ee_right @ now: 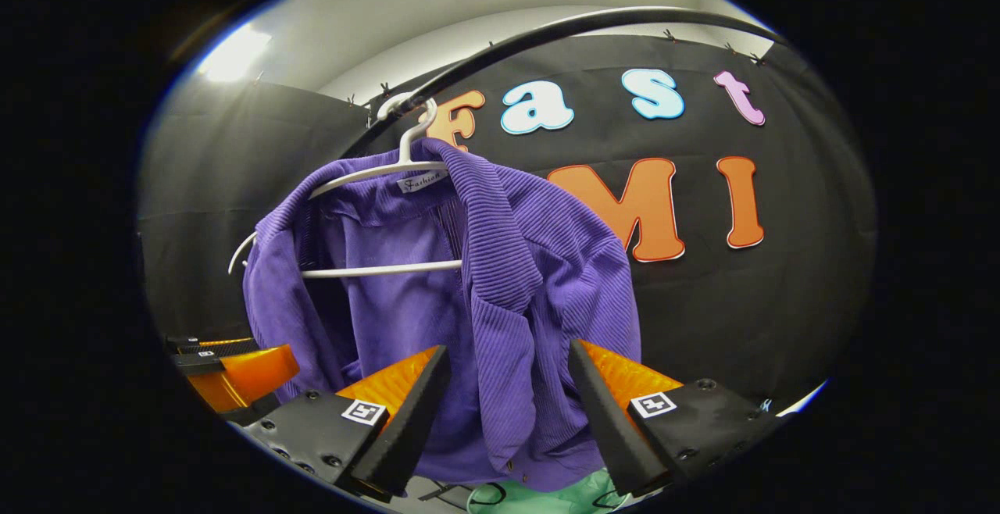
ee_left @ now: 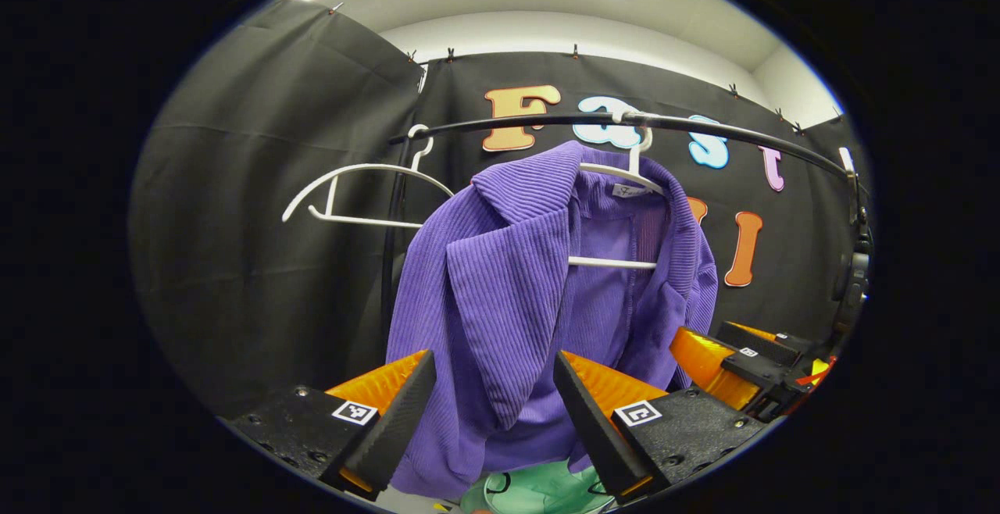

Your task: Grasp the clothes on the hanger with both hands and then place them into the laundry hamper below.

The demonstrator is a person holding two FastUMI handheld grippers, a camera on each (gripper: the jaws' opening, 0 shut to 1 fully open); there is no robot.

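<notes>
Purple ribbed jacket [ee_left: 500, 295] hangs open-fronted on a white hanger [ee_left: 625, 178], hooked over the black rail [ee_left: 703, 130]; collar and lapels draped forward, hem falling low toward the bottom of both views. A second, bare white hanger [ee_left: 351, 194] sits on the same rail, just beside the jacket. Under the hem, a pale green shape [ee_right: 547, 494], likely the laundry hamper, though too little of it is visible to be sure. Left gripper [ee_left: 492, 412] is held level with the lower front panel, jaws spread wide, cloth seen between the fingers but not pinched. Right gripper [ee_right: 508, 412] likewise, jaws apart, framing the other front panel from the opposite side; the left gripper's body is seen at the lower left edge of the right gripper view. Step in hand, by my reading: approach before the grasp. Next move calls for both claws to advance until fabric lies between the fingers, close together, then lift the shoulders clear of the hanger before lowering.
</notes>
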